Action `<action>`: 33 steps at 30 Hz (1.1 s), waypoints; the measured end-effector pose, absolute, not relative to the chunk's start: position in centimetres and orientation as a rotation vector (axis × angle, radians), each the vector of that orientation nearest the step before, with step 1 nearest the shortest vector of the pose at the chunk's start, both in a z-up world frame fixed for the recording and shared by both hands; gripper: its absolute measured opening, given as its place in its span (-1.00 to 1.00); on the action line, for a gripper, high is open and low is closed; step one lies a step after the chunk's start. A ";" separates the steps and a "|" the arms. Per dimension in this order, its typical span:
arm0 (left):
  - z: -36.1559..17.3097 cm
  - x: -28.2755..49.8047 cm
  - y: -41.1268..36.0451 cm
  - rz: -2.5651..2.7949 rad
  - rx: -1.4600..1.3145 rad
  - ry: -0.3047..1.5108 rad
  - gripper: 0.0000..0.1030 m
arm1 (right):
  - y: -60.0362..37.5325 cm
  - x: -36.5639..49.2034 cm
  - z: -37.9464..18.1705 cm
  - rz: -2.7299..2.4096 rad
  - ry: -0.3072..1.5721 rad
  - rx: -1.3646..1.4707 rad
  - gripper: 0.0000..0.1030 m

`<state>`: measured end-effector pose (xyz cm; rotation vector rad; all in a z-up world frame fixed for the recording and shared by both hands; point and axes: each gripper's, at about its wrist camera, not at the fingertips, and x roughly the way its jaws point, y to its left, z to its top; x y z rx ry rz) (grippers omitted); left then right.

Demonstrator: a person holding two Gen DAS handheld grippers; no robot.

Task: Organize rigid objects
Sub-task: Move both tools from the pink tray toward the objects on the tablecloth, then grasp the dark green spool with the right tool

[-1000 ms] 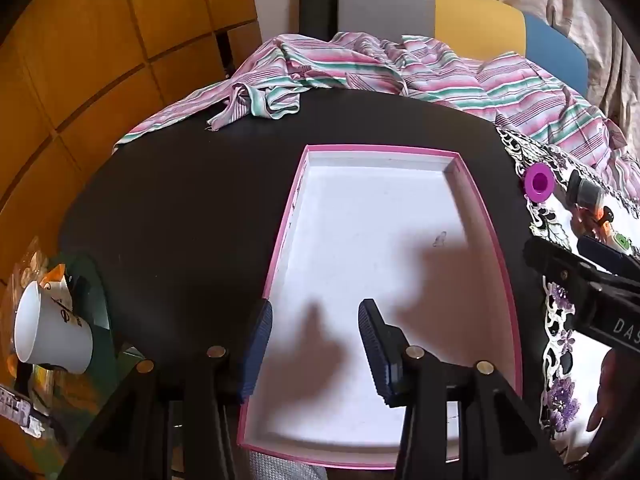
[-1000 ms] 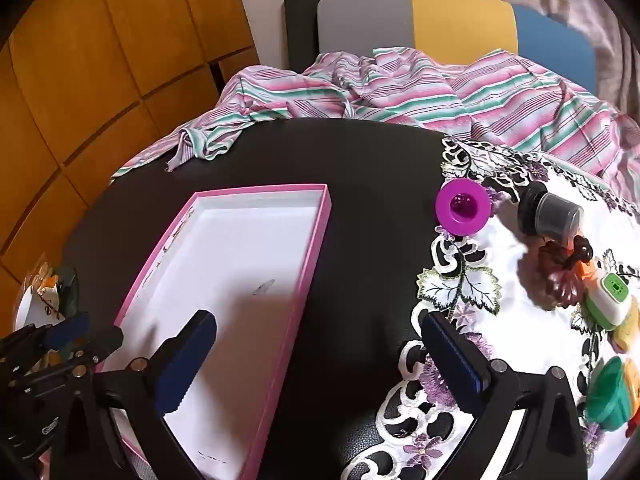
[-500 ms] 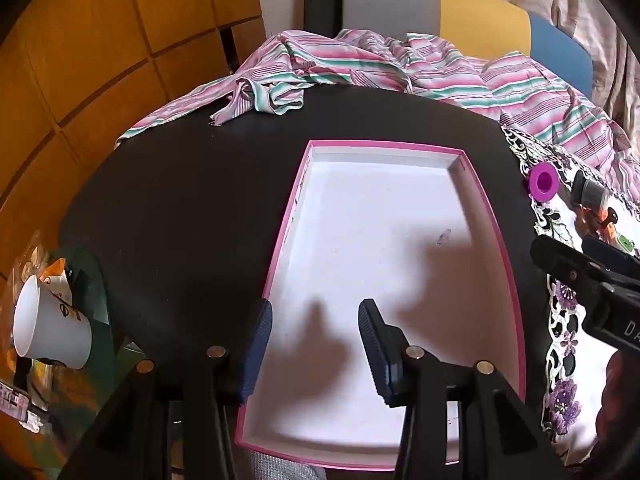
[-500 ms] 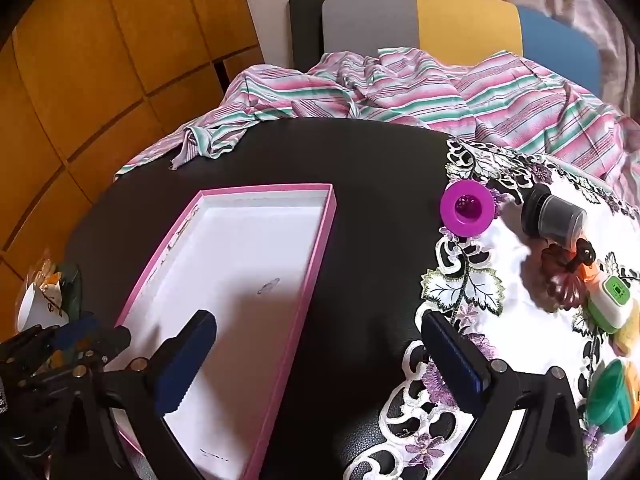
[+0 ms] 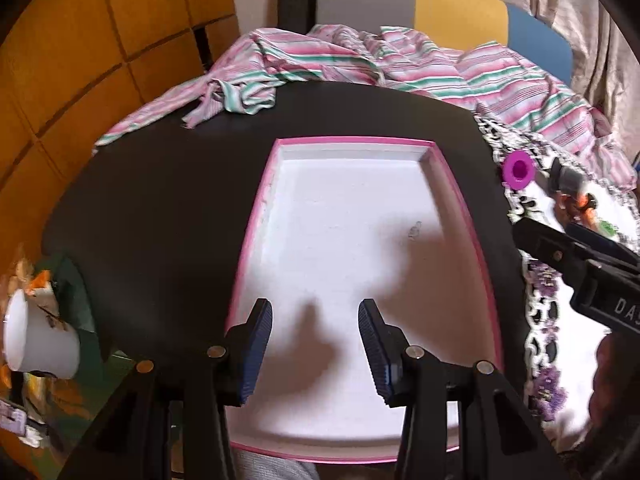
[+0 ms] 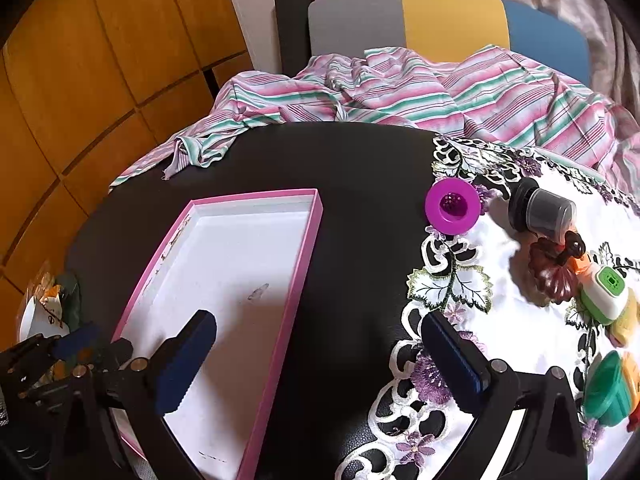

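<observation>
A pink-rimmed white tray (image 5: pixel 460 208) (image 6: pixel 308 240) lies empty on the black round table (image 5: pixel 168 208). My left gripper (image 5: pixel 316 344) is open and empty above the tray's near end. My right gripper (image 6: pixel 316 356) is wide open and empty above the table between the tray and the embroidered cloth (image 6: pixel 452 284). On the cloth lie a purple cup (image 6: pixel 453 207) (image 5: pixel 519 169), a dark jar on its side (image 6: pixel 542 210), a brown leaf-shaped dish (image 6: pixel 554 272), a green-and-white box (image 6: pixel 606 294) and a green container (image 6: pixel 606 390).
A striped pink and green cloth (image 6: pixel 400 88) covers the table's far edge, in front of a grey, yellow and blue chair back (image 6: pixel 440 16). A white mug (image 5: pixel 38 340) stands off the table's left edge. Wooden panels (image 6: pixel 100 60) stand on the left.
Both grippers have drawn back a little, so the tray and cloth sit slightly farther away. Both jaws keep the same opening. Nothing on the table has moved.
</observation>
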<state>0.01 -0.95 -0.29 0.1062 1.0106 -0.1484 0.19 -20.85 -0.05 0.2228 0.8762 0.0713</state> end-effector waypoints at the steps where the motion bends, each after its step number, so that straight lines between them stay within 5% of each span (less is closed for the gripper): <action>1: -0.3 0.0 -1.0 -0.160 0.099 1.012 -0.12 | -21.0 0.1 0.0 0.068 0.874 0.219 1.00; 24: -0.5 -2.5 -6.2 -0.551 0.019 1.068 -0.12 | -37.3 -5.8 3.1 -0.450 0.690 0.282 1.00; 33: -0.5 -2.5 -9.2 -0.641 -0.016 1.115 -0.12 | -44.8 -9.2 0.7 -0.622 0.884 0.658 0.92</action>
